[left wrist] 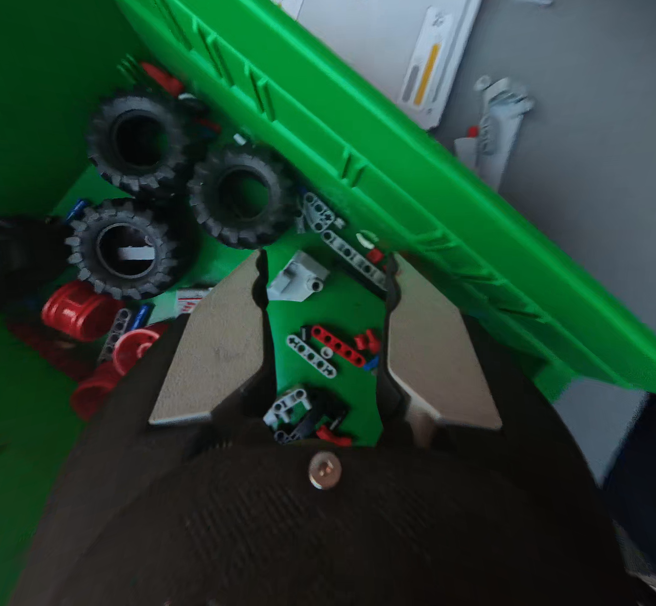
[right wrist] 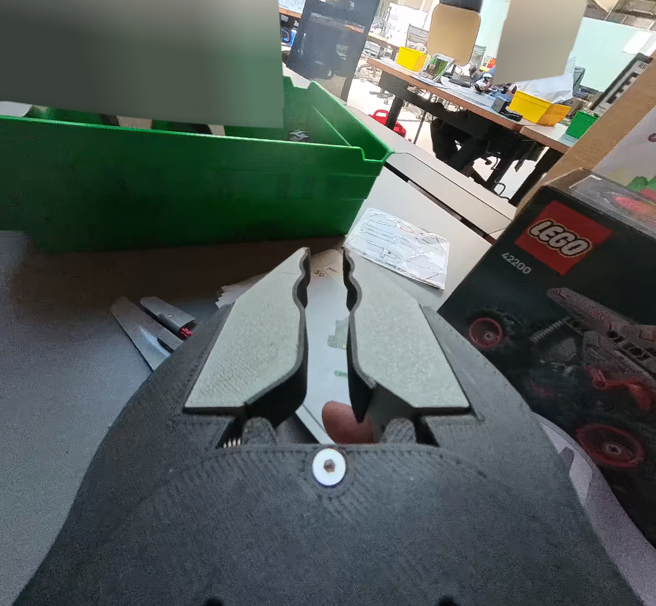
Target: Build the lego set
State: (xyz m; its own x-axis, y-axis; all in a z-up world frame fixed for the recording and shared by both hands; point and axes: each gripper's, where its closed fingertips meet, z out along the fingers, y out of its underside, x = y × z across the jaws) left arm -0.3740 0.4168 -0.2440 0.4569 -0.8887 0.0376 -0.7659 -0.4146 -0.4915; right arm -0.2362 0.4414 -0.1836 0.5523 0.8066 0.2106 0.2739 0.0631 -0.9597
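In the left wrist view, my left gripper point(left wrist: 326, 258) is open and empty, hanging over the inside of the green bin point(left wrist: 319, 109). Below and between its fingers lie a light grey connector piece point(left wrist: 298, 278), a red beam point(left wrist: 337, 345) and a grey beam point(left wrist: 310, 356). Three black tyres point(left wrist: 138, 138) and red wheel hubs point(left wrist: 76, 308) lie to the left. My right gripper point(right wrist: 325, 253) is empty, its jaws a narrow gap apart, low over the open instruction booklet point(right wrist: 328, 322). The bin point(right wrist: 177, 180) stands beyond it.
A partly built grey assembly point(left wrist: 497, 116) and the booklet point(left wrist: 372, 20) lie on the grey table outside the bin. In the right wrist view there are grey panel pieces point(right wrist: 152, 322) at left, a sticker sheet point(right wrist: 401, 246) ahead and the set's dark box point(right wrist: 550, 305) at right. My hands' fingertips stand some 15 centimeters from each other.
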